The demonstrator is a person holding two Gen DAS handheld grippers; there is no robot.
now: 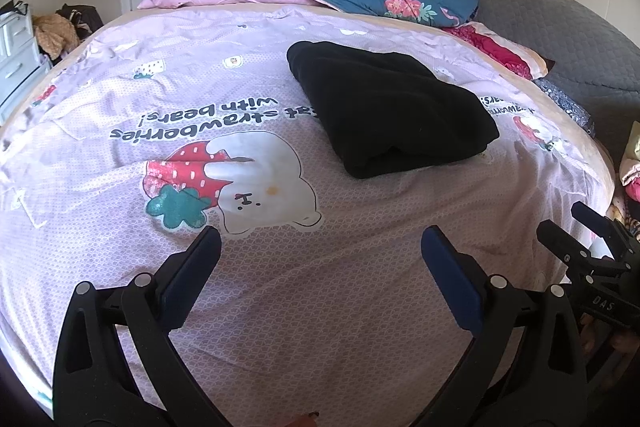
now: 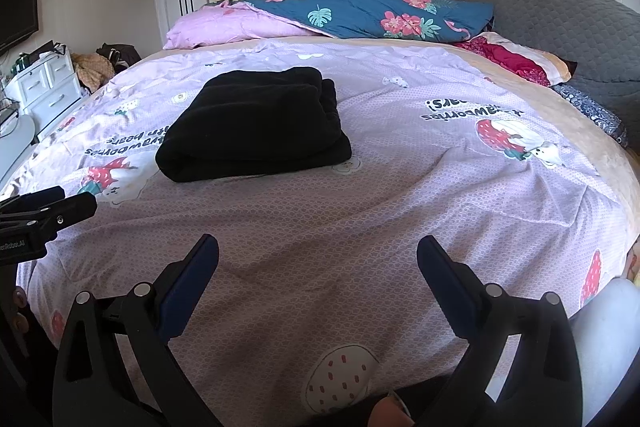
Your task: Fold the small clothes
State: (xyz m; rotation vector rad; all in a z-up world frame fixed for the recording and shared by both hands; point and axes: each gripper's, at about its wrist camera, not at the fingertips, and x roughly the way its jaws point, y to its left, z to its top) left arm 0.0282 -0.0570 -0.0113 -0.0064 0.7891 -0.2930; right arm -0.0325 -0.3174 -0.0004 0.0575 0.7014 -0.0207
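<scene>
In the left wrist view, the black garment (image 1: 388,113) is seen lying folded on the bed (image 1: 280,267), well ahead of the left claw (image 1: 321,245), whose fingers are spread apart and empty. The cloth looks thick, soft and light; a slump would be expected if it were lifted by one corner.

In the right wrist view, the right claw (image 2: 318,253) is likewise held wide apart over bare bedspread. Stacked layers appear at the garment's right edge, though this is hard to confirm; a grip there, through all layers, would be judged best.
</scene>
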